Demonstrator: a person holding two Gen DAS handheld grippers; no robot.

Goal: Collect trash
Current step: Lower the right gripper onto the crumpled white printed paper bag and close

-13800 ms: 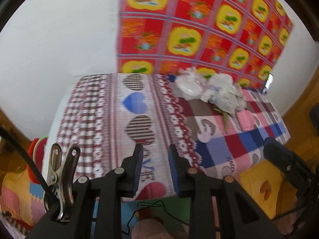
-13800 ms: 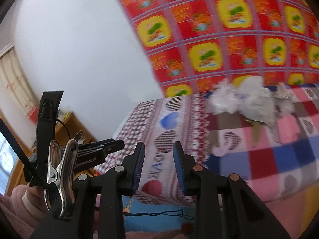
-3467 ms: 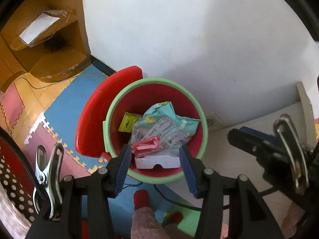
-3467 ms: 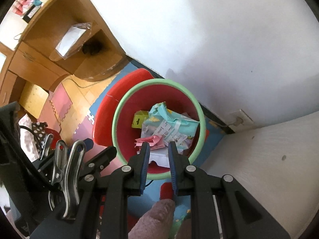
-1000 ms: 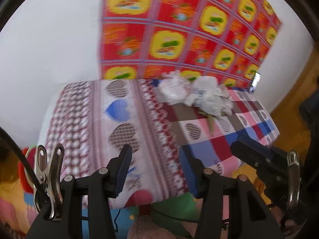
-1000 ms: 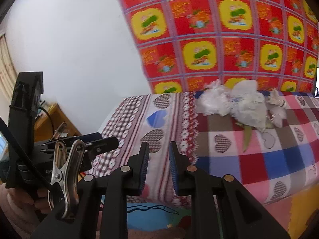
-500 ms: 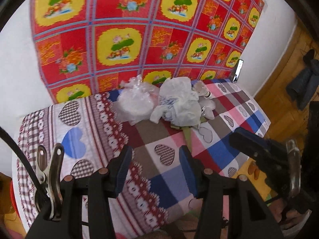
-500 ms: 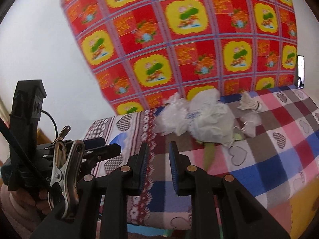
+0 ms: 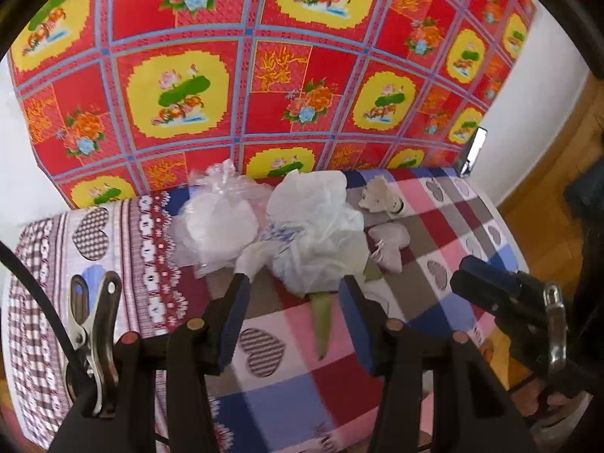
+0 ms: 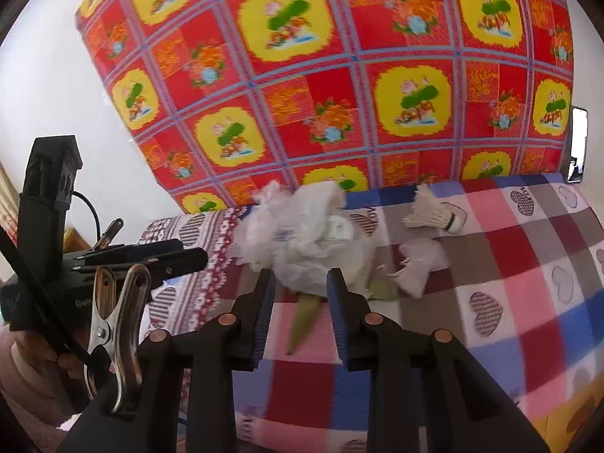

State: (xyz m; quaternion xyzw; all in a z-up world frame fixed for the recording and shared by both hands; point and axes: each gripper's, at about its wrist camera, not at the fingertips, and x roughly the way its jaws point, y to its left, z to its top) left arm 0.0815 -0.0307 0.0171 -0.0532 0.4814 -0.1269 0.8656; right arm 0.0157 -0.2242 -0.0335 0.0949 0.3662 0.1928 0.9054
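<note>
Crumpled white plastic bag (image 9: pixel 321 226) thin, glossy; checked tablecloth (image 9: pixel 445 234) matt woven cloth; spring clip (image 9: pixel 92 324) shiny metal.

green strip (image 9: pixel 320 317) top hidden under crumpled white bag (image 9: pixel 317 234); tablecloth (image 10: pixel 528 302) edges blurred

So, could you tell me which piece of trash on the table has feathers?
The shuttlecock, far side right of the crumpled white bag; the other pieces are plastic or paper.
</note>
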